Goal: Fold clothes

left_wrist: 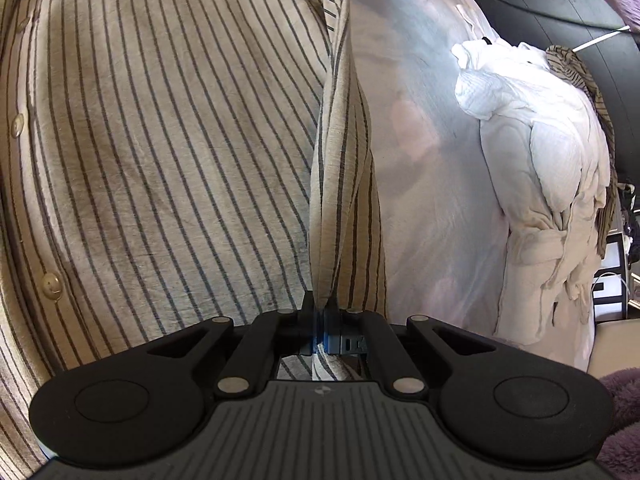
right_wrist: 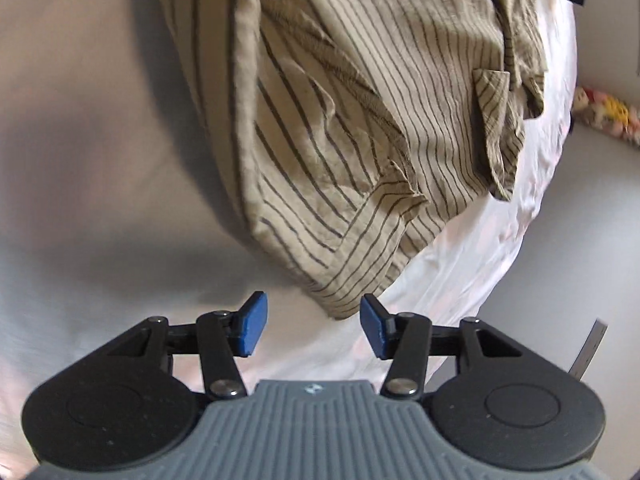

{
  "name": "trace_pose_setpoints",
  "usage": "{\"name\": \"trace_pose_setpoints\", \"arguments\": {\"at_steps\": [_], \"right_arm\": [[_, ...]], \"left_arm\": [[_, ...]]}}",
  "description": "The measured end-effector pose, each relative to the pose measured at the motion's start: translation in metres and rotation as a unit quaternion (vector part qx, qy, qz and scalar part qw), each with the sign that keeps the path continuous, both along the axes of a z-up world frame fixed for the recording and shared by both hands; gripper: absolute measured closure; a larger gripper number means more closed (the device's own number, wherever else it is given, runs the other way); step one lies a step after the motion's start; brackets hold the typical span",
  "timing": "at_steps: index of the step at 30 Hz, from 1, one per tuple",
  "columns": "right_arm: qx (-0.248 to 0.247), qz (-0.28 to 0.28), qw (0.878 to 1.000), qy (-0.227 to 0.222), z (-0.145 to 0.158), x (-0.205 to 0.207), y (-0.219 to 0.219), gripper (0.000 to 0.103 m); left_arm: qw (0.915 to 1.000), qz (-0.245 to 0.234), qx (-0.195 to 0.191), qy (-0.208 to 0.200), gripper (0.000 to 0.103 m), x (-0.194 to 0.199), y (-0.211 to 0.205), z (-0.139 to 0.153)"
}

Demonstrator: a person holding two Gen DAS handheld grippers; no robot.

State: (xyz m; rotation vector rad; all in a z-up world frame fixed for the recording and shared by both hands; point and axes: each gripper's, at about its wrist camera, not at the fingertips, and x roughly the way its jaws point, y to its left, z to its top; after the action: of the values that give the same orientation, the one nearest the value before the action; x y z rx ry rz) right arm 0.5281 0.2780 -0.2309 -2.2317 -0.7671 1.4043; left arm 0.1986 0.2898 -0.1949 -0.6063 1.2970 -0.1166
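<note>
Shirt [left_wrist: 160,140] edge pinched by left gripper [left_wrist: 322,330] — right gripper [right_wrist: 314,326] released, bedsheet [right_wrist: 100,160] bare.

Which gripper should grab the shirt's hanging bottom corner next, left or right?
Right. The right gripper has its jaws open and empty, with the corner of the striped shirt hanging just ahead of them. The left gripper is already shut on a bunched fold of the shirt.
</note>
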Motion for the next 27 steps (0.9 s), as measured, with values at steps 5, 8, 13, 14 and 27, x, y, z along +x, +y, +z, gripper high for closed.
{"name": "trace_pose_setpoints", "arguments": {"at_steps": [5, 8, 13, 14, 27], "right_arm": [[-0.017, 0.021, 0.999, -0.026, -0.021, 0.005, 0.027, 0.092], [-0.017, 0.011, 0.999, -0.027, -0.020, 0.000, 0.034, 0.099], [-0.024, 0.010, 0.999, -0.044, -0.002, -0.012, 0.041, 0.099], [-0.024, 0.011, 0.999, -0.048, 0.003, -0.016, 0.045, 0.099], [-0.026, 0.050, 0.993, -0.100, 0.053, -0.114, 0.142, 0.100]], "left_arm": [[0.9998, 0.009, -0.016, -0.001, 0.102, -0.005, 0.009, -0.002], [0.9996, 0.011, -0.024, -0.002, 0.102, -0.011, 0.013, 0.000], [0.9991, 0.006, -0.037, -0.020, 0.102, -0.022, 0.015, 0.012], [0.9989, 0.006, -0.039, -0.024, 0.102, -0.026, 0.016, 0.015], [0.9937, 0.071, -0.061, -0.062, 0.102, -0.101, 0.052, 0.025]]}}
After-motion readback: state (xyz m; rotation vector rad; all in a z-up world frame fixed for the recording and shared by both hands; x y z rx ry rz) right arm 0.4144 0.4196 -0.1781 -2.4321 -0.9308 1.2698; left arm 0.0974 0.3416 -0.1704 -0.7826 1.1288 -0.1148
